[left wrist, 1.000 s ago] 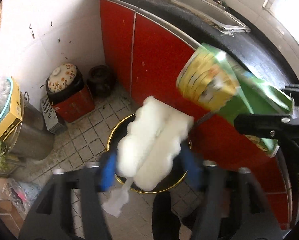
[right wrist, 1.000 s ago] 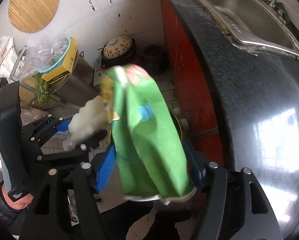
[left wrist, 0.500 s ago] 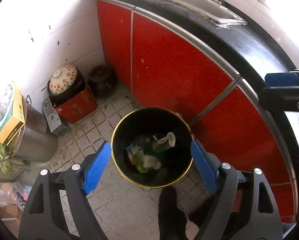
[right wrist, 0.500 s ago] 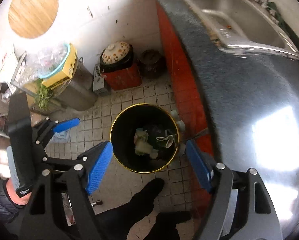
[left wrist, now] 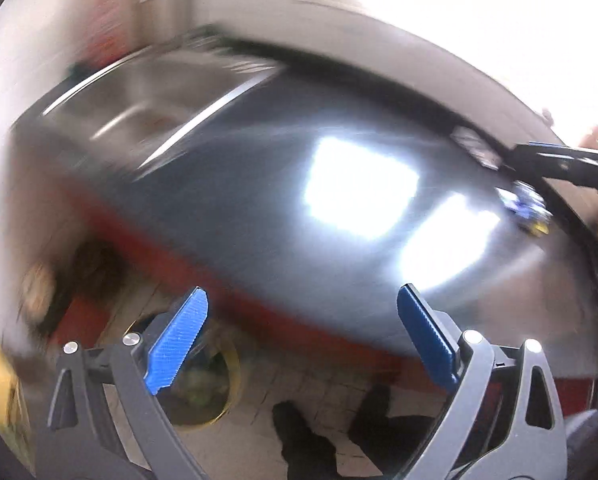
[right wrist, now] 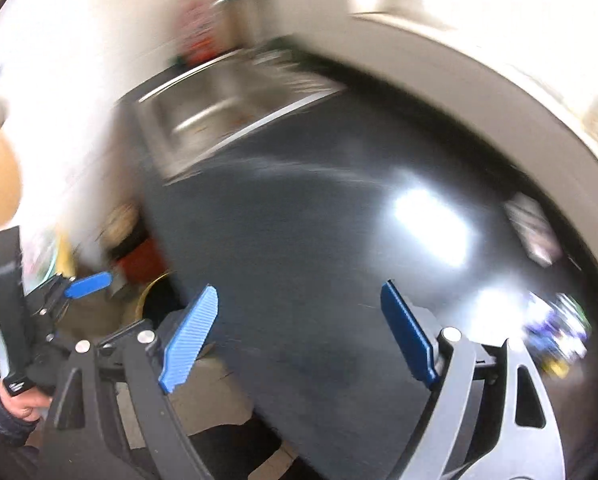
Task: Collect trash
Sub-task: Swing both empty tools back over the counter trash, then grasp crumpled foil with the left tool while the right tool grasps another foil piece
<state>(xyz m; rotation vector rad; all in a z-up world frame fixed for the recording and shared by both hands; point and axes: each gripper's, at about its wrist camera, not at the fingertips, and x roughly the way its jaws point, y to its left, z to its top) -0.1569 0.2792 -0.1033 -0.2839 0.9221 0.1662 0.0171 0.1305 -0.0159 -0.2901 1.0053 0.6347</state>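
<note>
Both hand-held grippers, left (left wrist: 302, 334) and right (right wrist: 299, 332), spread wide with nothing between the blue pads, their jaws having just been opening. Below the left one, on the tiled floor, the gold-rimmed trash bin (left wrist: 203, 380). Ahead, dark worktop (right wrist: 299, 220); to the right on it, blurred colourful wrapper (right wrist: 555, 332); farther, steel sink (right wrist: 203, 116).

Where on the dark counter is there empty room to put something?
The widest bare stretch of countertop lies between the sink and the colourful wrapper. It gets crowded near that wrapper and the pale packet by the back edge.
</note>
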